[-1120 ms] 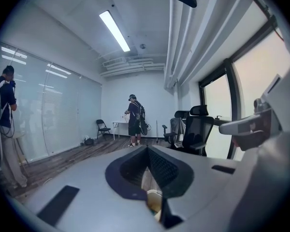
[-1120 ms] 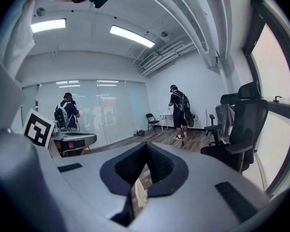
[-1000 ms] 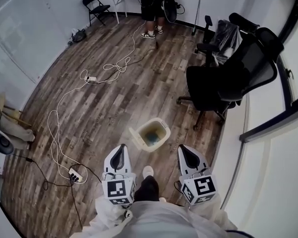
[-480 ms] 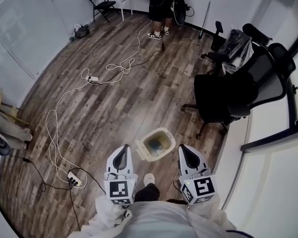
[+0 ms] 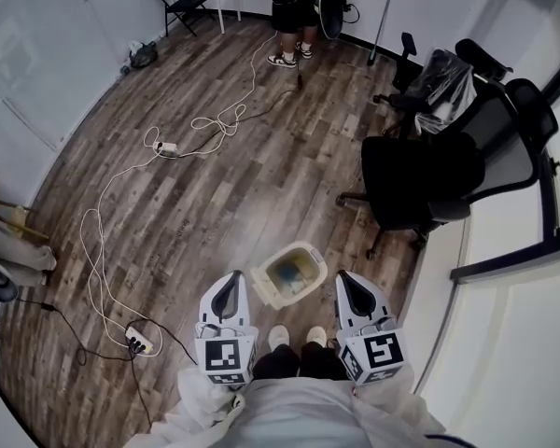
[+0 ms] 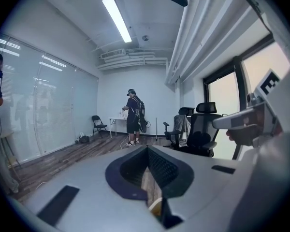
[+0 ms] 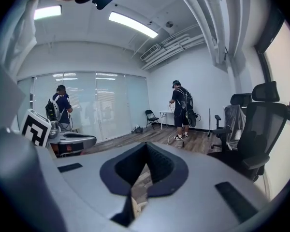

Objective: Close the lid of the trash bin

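A cream trash bin [image 5: 289, 273] stands open on the wood floor just ahead of my shoes, with something blue inside; its lid hangs off the left side of the rim. My left gripper [image 5: 226, 289] is held low to the bin's left and my right gripper [image 5: 352, 290] to its right, both apart from it. Each has its jaws together and nothing held. In the left gripper view the left gripper [image 6: 147, 151] points across the room, and the right gripper [image 7: 146, 149] does the same in the right gripper view. The bin is hidden below the jaws there.
A black office chair [image 5: 420, 171] stands to the right beyond the bin, with a plastic-covered chair [image 5: 439, 73] behind it. White cables [image 5: 103, 241] and a power strip [image 5: 138, 341] lie on the left. A person [image 5: 294, 12] stands at the far wall. A white partition [image 5: 448, 278] runs close on the right.
I have stepped toward the bin: it sits nearer my feet, and both shoes now show side by side. The grippers keep their places in the view, still shut.
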A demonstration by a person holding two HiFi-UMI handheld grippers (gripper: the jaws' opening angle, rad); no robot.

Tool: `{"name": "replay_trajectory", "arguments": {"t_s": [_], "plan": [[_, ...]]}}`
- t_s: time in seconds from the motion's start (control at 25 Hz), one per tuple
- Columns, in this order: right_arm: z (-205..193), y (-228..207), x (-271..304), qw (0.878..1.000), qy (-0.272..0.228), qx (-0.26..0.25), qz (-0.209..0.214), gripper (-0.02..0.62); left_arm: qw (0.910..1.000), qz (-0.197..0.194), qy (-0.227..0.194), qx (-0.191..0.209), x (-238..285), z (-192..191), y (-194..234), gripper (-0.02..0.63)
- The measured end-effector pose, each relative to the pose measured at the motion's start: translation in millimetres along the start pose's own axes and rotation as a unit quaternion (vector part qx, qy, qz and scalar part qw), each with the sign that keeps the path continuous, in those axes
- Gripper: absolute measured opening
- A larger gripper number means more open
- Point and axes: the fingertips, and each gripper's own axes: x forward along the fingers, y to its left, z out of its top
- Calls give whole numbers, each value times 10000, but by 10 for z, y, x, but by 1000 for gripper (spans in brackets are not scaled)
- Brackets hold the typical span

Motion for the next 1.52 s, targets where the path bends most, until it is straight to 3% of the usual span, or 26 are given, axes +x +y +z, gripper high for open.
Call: {"name": "replay_trajectory", "arguments": {"t_s": [0.72, 1.52], "plan": [[-635, -504, 483, 9977, 496, 233, 399, 23, 9967, 509, 615, -149, 463, -713, -68, 5], [-2019, -579, 1090, 9918, 1081, 215, 642, 23, 9874, 989, 1162, -409, 885, -2561, 317, 5]]}}
